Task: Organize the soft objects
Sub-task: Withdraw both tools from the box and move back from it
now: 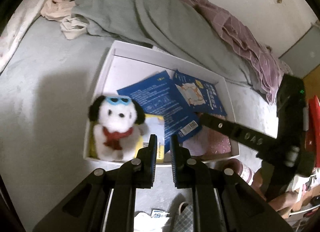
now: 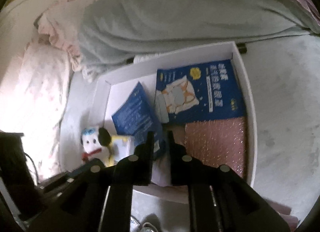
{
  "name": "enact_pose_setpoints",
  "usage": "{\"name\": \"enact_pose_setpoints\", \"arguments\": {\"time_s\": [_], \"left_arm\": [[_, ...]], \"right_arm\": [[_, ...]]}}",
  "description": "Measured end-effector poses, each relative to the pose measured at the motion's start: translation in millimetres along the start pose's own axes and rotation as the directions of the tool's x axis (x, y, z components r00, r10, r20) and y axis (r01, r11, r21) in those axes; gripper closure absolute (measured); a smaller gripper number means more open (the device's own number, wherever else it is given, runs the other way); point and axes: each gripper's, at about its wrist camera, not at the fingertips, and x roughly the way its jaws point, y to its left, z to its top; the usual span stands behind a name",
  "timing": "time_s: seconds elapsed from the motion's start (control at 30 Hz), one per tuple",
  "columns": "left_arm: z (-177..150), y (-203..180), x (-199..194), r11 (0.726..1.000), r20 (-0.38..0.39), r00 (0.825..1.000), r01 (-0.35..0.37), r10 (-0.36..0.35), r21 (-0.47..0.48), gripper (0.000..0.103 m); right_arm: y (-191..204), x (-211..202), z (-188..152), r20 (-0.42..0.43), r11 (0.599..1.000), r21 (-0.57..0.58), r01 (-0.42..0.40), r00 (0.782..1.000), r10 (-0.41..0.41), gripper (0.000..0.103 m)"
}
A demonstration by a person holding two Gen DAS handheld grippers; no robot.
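A white plush dog (image 1: 115, 126) with black ears, blue goggles and a red scarf sits upright in the near left corner of a shallow white box (image 1: 100, 84) on the bed. It also shows in the right wrist view (image 2: 94, 144). Two blue packets (image 1: 160, 104) (image 2: 198, 90), a yellow packet (image 1: 154, 130) and a pink glittery pouch (image 2: 216, 144) lie in the box (image 2: 246, 84). My left gripper (image 1: 162, 142) is open and empty, just right of the dog. My right gripper (image 2: 160, 138) is open and empty above the box's near edge; its arm shows in the left wrist view (image 1: 236, 132).
A pale green blanket (image 1: 140, 16) and a purple checked cloth (image 1: 250, 38) are heaped behind the box. A pink frilled pillow (image 2: 36, 84) lies at the left. Slippers and clutter (image 1: 184, 214) lie on the floor below the bed edge.
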Motion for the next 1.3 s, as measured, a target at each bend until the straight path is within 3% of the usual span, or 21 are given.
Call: {"name": "enact_pose_setpoints", "arguments": {"time_s": [0.23,0.47,0.5,0.57,0.87,1.3], "left_arm": [[1.8,11.7,-8.1,0.999,0.016,1.000,-0.006,0.006,-0.033,0.091],[1.6,16.2,-7.2,0.999,0.009,1.000,-0.006,0.007,-0.050,0.091],[1.6,16.3,-7.3,0.999,0.009,1.000,-0.006,0.007,-0.052,0.091],[1.8,17.1,-7.9,0.998,0.012,1.000,-0.007,0.008,-0.056,0.091],[0.8,25.0,-11.1,0.996,0.024,1.000,-0.007,0.009,-0.087,0.091],[-1.5,20.9,-13.0,0.998,-0.002,1.000,-0.007,0.007,-0.056,0.091]], "right_arm": [[4.0,12.5,-1.2,-0.009,0.999,-0.035,0.032,0.999,-0.032,0.079],[8.6,12.2,-0.1,0.037,0.998,-0.051,0.022,0.999,-0.020,0.080],[9.2,11.2,0.2,0.050,0.999,-0.050,0.012,0.999,-0.010,0.081],[8.5,9.0,1.1,0.076,0.999,-0.034,-0.023,0.997,0.025,0.095],[-6.0,12.1,4.5,0.099,0.991,0.054,-0.124,0.988,0.118,0.101],[0.5,8.4,-0.2,-0.021,1.000,-0.006,0.010,1.000,-0.010,0.099]]}}
